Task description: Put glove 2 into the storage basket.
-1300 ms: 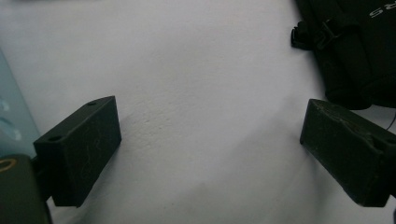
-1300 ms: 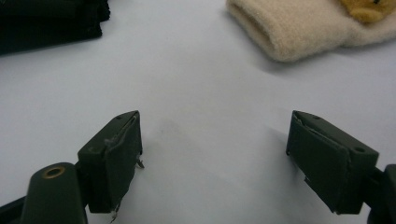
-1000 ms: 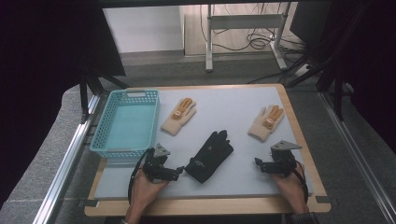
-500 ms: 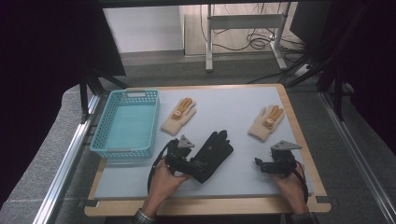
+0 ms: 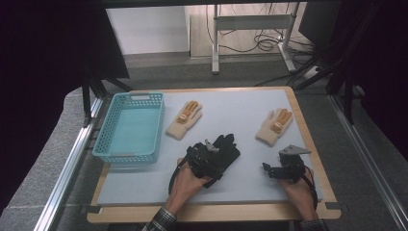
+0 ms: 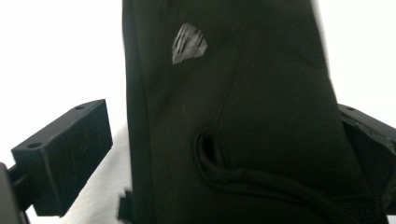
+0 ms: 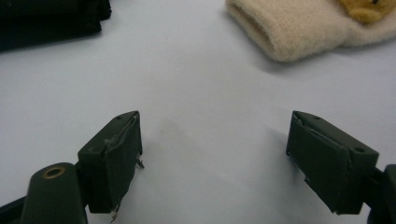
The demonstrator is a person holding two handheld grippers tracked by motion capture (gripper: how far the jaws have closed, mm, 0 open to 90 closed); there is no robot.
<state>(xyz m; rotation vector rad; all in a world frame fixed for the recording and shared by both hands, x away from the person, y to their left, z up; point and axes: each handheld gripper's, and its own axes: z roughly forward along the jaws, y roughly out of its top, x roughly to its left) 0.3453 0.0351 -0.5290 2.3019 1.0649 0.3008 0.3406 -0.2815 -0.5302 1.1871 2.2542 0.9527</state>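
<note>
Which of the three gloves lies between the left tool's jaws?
The black glove, mid-table; the left tool has its open jaws around its cuff end. The two cream gloves lie apart, untouched.

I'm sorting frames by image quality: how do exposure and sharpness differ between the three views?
High view: evenly lit table mat, dark surroundings, black glove detail hard to read. Left gripper view: the mat blows out to white, and the black glove is very close, soft and slightly blurred. Right gripper view: soft even light, cream glove cuff a bit out of focus, faint shadows beside the right gripper.
</note>
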